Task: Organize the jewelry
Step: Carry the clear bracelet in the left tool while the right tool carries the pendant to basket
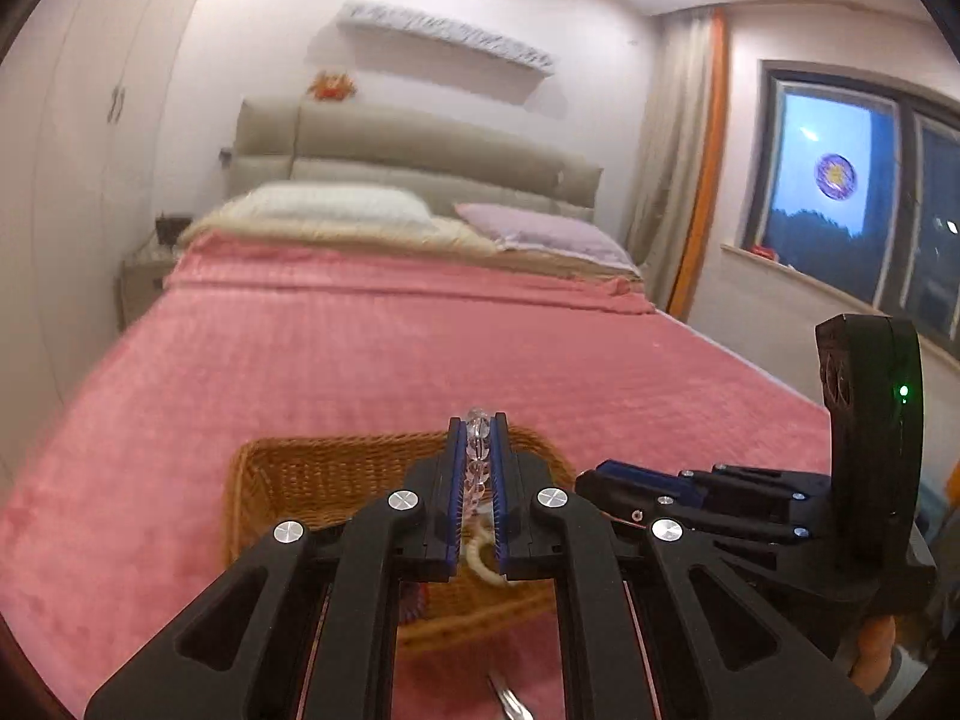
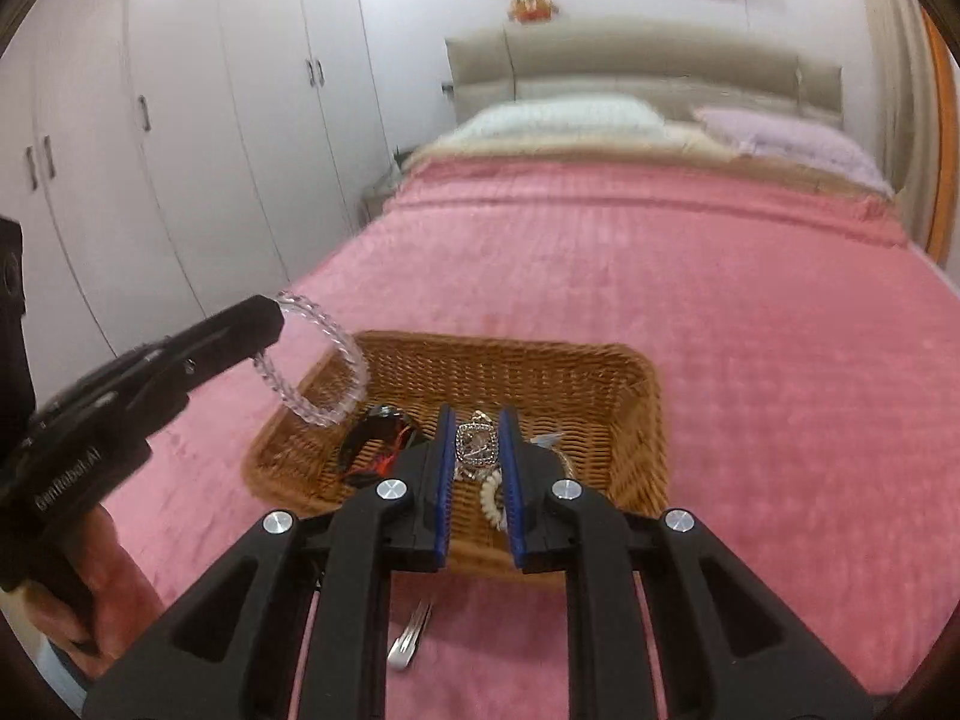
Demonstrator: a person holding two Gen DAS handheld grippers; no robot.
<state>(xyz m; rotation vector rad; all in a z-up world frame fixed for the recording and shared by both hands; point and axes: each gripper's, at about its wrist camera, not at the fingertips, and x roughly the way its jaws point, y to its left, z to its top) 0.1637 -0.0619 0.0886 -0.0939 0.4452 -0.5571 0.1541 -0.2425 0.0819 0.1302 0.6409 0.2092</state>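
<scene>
Pink bedspread (image 2: 720, 360) across the whole scene, soft and giving, so little firm backing under anything pressed on it.

Wicker basket (image 2: 600, 372) near the foot of the bed: stiff woven walls, light, likely to slide on the plush cover if nudged. Already inside: a dark bangle (image 2: 375, 429) at the left, a square stone-set pendant (image 2: 477, 441) near the middle, a string of cream beads (image 2: 491, 501) toward the near wall.

Left gripper (image 1: 478, 450) clamped nearly closed on a clear crystal bead bracelet (image 2: 318, 360), held in the air over the basket's left edge. Pinched on one short stretch of beads only; rest of the loop hanging free to the right. Probably light, limp as a strung loop yet hard and glassy bead by bead, so slippery between flat pads and prone to rolling. Best held across two or three beads, as now. Brittle enough, by the look, to merit a low release.

Right gripper (image 2: 477, 450) part open, nothing between its fingers, hovering just above the basket's near side with the pendant framed in the gap.

Small silver metal piece (image 2: 411, 639) on the bedspread, near side, outside the basket: thin, flat, hard to get under on soft cloth; too small to name.
</scene>
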